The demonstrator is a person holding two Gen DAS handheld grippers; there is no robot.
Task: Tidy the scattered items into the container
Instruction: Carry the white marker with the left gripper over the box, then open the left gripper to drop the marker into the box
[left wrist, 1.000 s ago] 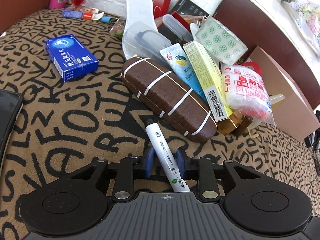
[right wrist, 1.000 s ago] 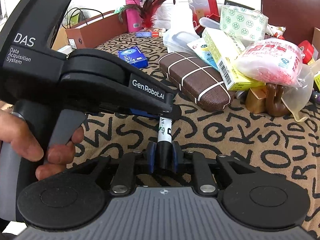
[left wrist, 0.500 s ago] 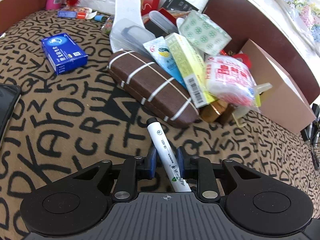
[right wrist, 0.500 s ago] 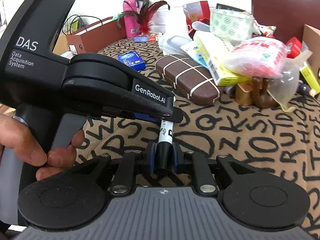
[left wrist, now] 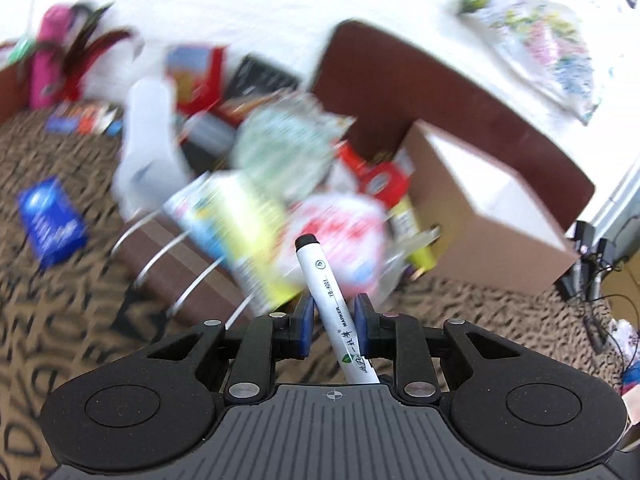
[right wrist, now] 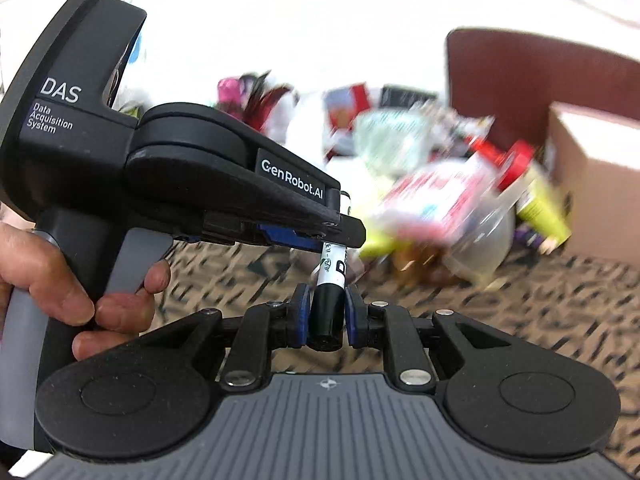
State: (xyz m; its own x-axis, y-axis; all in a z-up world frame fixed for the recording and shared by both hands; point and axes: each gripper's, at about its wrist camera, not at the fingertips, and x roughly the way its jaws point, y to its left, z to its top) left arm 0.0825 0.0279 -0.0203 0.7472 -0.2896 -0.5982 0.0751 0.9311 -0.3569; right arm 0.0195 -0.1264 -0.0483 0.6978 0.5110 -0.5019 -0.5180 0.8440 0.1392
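Both hand-held grippers share one white marker pen (left wrist: 329,296) with black ends: the left hand-held gripper (left wrist: 331,322) is clamped on its white barrel, the right hand-held gripper (right wrist: 327,316) on its black end, probably to steady it above the patterned tabletop (left wrist: 60,320), near the open cardboard box (left wrist: 480,216) on the far right.

left wrist: close, faces pile (left wrist: 280,184) | right wrist: close, same pile, marker (right wrist: 329,276) shared

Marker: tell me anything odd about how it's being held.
Both grippers clamp one marker at once: the left gripper on its white barrel, the right gripper on its black end. It also sits tilted, not straight.
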